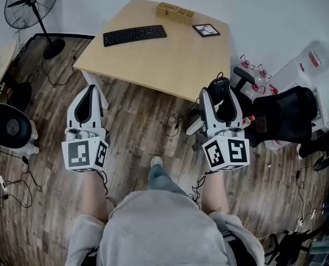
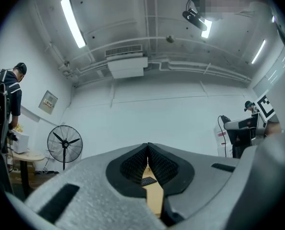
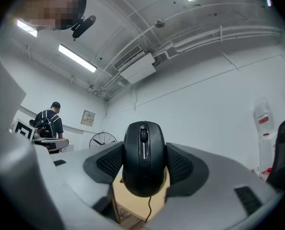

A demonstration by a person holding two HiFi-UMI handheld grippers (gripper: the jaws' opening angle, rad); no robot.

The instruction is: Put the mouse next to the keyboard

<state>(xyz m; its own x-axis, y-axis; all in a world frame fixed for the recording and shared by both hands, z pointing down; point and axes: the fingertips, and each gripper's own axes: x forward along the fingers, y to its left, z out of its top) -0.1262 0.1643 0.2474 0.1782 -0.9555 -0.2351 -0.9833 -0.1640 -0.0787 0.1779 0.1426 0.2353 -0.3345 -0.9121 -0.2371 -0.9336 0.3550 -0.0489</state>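
A black keyboard [image 1: 134, 35] lies on the far left part of the light wooden table [image 1: 159, 65]. My right gripper [image 1: 220, 97] is shut on a black corded mouse [image 1: 218, 85], held in the air off the table's near right edge. In the right gripper view the mouse [image 3: 143, 158] fills the gap between the pads [image 3: 109, 163], and its cable hangs down. My left gripper [image 1: 90, 90] is shut and empty, hovering over the floor before the table's near left edge. Its jaws [image 2: 147, 152] meet at the tips, with a strip of table showing below them.
A wooden box [image 1: 174, 13] and a small dark framed square [image 1: 206, 30] sit at the table's far right. A standing fan [image 1: 32, 4] is at the left, and a black office chair [image 1: 283, 115] and white containers [image 1: 306, 62] at the right. Cables lie across the wooden floor.
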